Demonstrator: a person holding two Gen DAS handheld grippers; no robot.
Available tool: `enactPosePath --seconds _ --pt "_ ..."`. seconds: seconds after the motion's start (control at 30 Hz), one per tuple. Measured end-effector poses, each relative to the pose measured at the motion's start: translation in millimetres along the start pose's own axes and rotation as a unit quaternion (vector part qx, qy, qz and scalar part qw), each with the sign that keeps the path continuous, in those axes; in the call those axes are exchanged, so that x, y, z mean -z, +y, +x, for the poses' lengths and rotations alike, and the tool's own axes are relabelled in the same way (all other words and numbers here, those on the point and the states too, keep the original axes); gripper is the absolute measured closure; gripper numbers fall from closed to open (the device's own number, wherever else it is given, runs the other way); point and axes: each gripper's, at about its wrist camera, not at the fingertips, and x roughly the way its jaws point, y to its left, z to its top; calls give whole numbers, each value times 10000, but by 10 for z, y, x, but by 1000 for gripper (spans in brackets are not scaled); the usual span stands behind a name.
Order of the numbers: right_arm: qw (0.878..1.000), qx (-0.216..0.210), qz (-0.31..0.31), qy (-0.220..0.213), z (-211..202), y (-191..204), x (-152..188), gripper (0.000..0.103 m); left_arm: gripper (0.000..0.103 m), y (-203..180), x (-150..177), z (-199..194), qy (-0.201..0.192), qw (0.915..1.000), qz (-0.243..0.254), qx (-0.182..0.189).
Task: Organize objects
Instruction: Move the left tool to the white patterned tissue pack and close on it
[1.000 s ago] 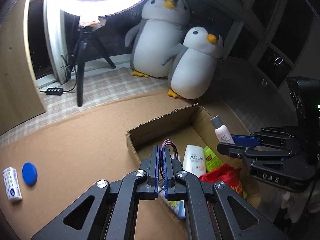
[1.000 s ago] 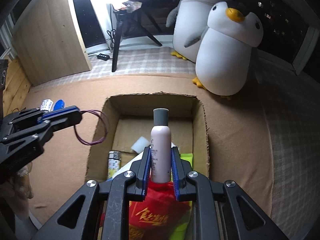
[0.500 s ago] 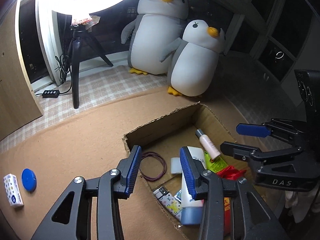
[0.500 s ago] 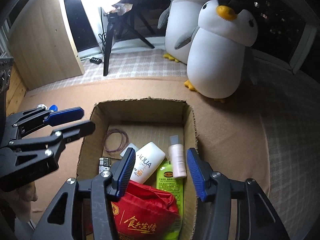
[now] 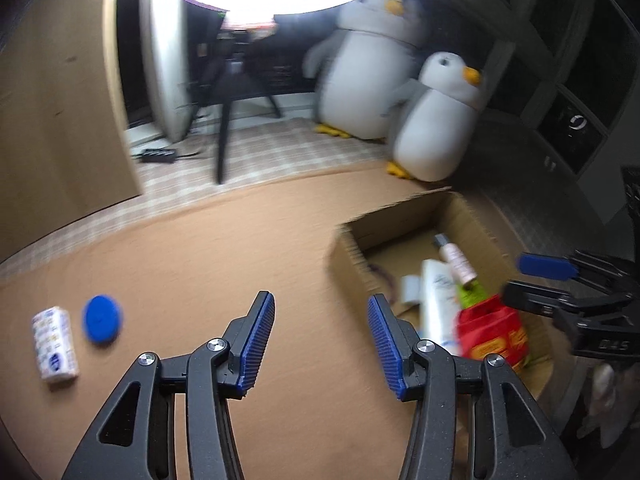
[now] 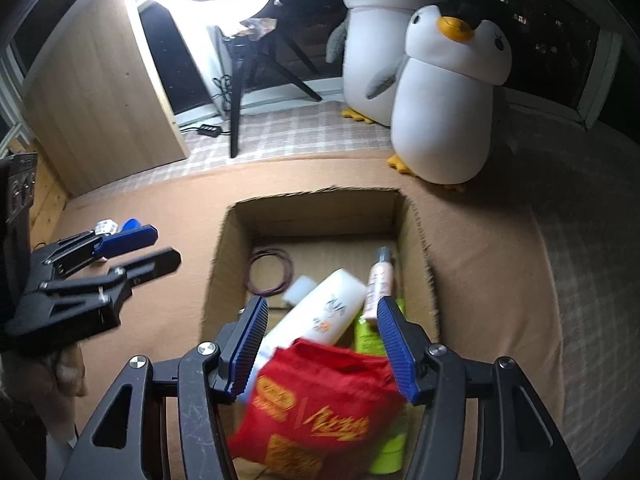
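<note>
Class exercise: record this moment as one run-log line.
left hand-held gripper: open, empty, jaws just opened | right hand-held gripper: open, empty, jaws just opened | pink bottle, hair tie: in cardboard box | blue cap: outside

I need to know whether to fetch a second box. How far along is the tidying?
Done: the pink bottle, hair tie, white tube and red pouch lie in the cardboard box. In hand: nothing; the left gripper and right gripper have just been opening, empty. Left: the blue disc and tissue pack on the mat.
</note>
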Motion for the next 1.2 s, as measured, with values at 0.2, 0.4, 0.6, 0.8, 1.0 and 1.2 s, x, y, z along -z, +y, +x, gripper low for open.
enactPosePath --seconds 0.2,0.4,0.6,0.8,1.0,1.2 --pt "9992 -344 165 -123 -177 300 201 49 45 789 199 -203 106 9981 -446 -422" --pt "9981 -539 209 -198 -299 645 410 49 45 1689 311 -324 167 9907 -977 -930" --pt "9971 -671 351 -100 -355 912 637 49 45 2491 323 -308 218 9809 -1502 -1213" --pt "9965 -671 485 -63 -466 1102 866 48 47 3033 310 -148 219 9721 -2022 -1168" --pt "9967 -514 631 11 -543 1135 1067 48 47 3168 353 100 346 9691 -2136 -1182" --pt "9957 -411 829 -15 -656 1044 1213 48 51 3105 408 157 333 9730 -1959 -1176"
